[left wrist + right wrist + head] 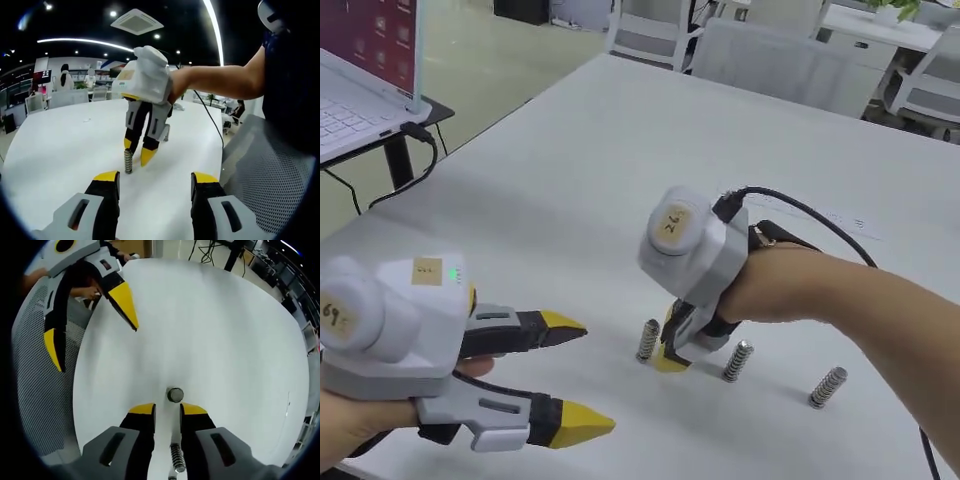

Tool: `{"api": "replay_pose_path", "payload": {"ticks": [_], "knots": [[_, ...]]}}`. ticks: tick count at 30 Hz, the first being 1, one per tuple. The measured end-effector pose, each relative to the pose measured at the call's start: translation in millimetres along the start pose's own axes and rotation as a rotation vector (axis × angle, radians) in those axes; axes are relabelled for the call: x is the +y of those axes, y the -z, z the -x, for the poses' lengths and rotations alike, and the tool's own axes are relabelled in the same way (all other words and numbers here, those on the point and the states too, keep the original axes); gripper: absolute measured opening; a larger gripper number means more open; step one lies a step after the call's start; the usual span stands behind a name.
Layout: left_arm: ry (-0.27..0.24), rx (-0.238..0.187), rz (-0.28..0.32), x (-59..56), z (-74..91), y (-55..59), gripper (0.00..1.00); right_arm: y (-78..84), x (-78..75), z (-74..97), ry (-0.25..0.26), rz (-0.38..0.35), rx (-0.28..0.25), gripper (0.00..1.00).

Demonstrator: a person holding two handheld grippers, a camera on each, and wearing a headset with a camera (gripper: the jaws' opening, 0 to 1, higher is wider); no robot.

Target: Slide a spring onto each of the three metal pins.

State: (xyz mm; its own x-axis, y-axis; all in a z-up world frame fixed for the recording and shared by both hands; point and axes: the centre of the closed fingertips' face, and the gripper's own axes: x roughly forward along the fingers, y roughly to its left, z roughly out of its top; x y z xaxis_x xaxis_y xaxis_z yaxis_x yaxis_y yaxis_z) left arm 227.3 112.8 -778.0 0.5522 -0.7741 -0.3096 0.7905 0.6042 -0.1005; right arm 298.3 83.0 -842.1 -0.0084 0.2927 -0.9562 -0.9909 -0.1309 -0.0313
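Observation:
Three small springs stand upright in a row on the white table [620, 170]: one [648, 340], a middle one [738, 360] and a right one [828, 386]. My right gripper [670, 358] points straight down between the first two. Its yellow tips are narrowly parted, with nothing between them. In the right gripper view the round metal top of a pin [175, 395] lies just beyond the tips of that gripper [167, 410], and a spring [176, 457] shows through the gap. My left gripper [578, 375] hovers open at the near left.
A laptop [360, 70] sits on a stand at the far left, with cables hanging from it. Office chairs [770, 60] line the table's far edge. A black cable [800, 215] trails from the right gripper. A mesh chair [270, 185] is close on the near side.

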Motion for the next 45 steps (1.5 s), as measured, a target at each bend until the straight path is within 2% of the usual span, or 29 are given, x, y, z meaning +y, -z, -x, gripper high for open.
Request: {"api": "replay_pose_path", "payload": {"ticks": [20, 31, 39, 45], "knots": [[0.008, 0.013, -0.007, -1.0, -5.6, -0.8, 0.54, 3.6, 24.0, 22.4, 0.019, -0.073, -0.129, 0.23], [0.014, 0.023, -0.012, -1.9, -7.7, -0.6, 0.55, 4.0, 41.6, 26.6, 0.019, -0.111, -0.196, 0.26], [0.018, 0.026, -0.012, -3.4, -9.3, -0.2, 0.55, 0.0, 53.7, 31.1, 0.019, -0.168, -0.306, 0.31], [0.024, 0.031, -0.011, -4.5, -11.3, 1.0, 0.56, 6.9, 54.1, 35.6, 0.039, -0.2, -0.359, 0.32]]}}
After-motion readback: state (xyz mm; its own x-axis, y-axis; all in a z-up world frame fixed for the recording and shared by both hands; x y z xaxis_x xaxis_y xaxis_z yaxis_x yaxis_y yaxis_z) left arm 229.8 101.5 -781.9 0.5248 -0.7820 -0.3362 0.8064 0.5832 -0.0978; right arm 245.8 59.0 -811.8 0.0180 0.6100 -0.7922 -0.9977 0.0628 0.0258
